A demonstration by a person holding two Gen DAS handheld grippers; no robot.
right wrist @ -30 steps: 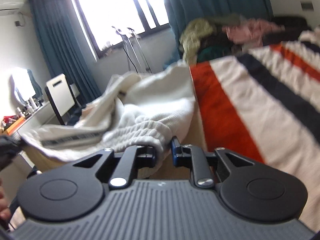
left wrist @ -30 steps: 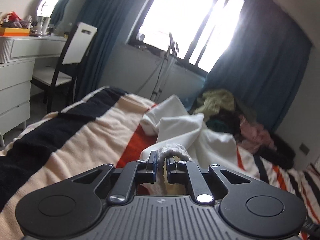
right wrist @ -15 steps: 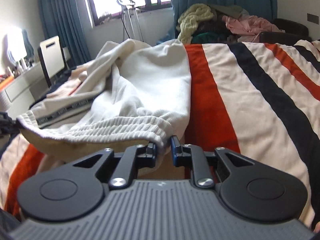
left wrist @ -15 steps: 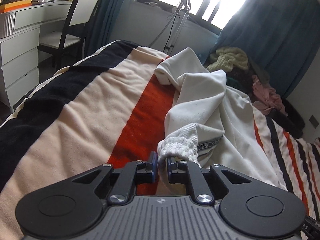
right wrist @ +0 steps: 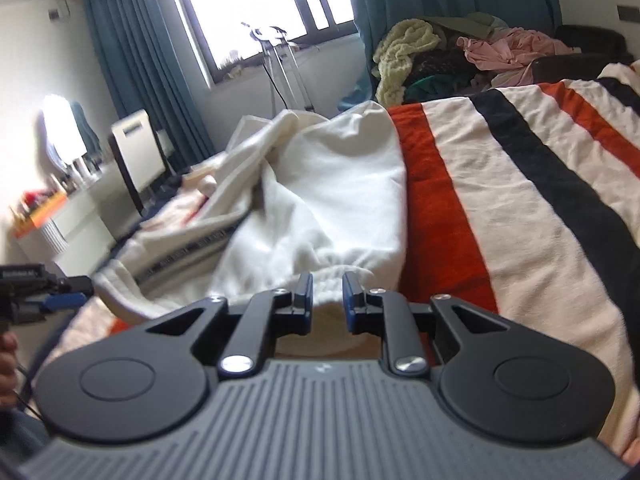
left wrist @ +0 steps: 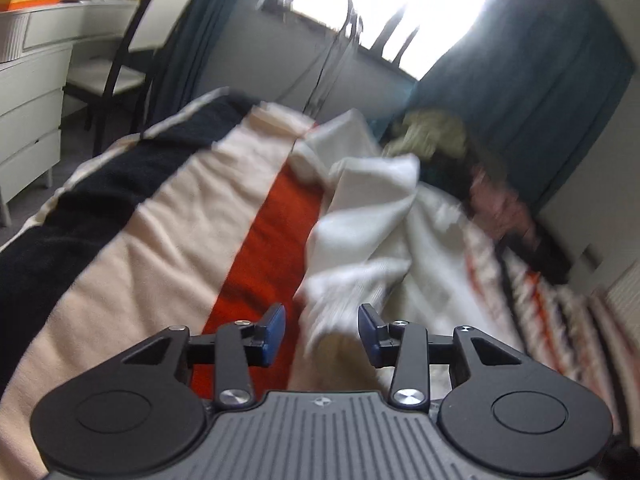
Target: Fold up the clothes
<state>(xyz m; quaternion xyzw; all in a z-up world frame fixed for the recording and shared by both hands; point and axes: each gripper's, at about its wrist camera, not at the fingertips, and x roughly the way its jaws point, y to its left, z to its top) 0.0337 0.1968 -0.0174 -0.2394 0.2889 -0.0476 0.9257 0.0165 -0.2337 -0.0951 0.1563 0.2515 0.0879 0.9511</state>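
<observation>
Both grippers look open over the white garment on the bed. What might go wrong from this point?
1. The white garment lies bunched and creased on the striped blanket, so a fold started now would likely trap wrinkles.
2. The left gripper view is motion-blurred; a hasty re-grasp may miss the ribbed hem.
3. The right gripper could pinch blanket along with cloth.

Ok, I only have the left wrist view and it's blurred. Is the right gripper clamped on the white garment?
Observer: No. The right gripper is open, with the white garment's gathered waistband just at its fingertips.
Operator: Where's my left gripper from that side?
Observer: The left gripper shows at the right wrist view's left edge, beside the waistband's far end.
Operator: Is the garment lying flat?
Observer: No, it's bunched, with a printed band running along one fold.
</observation>
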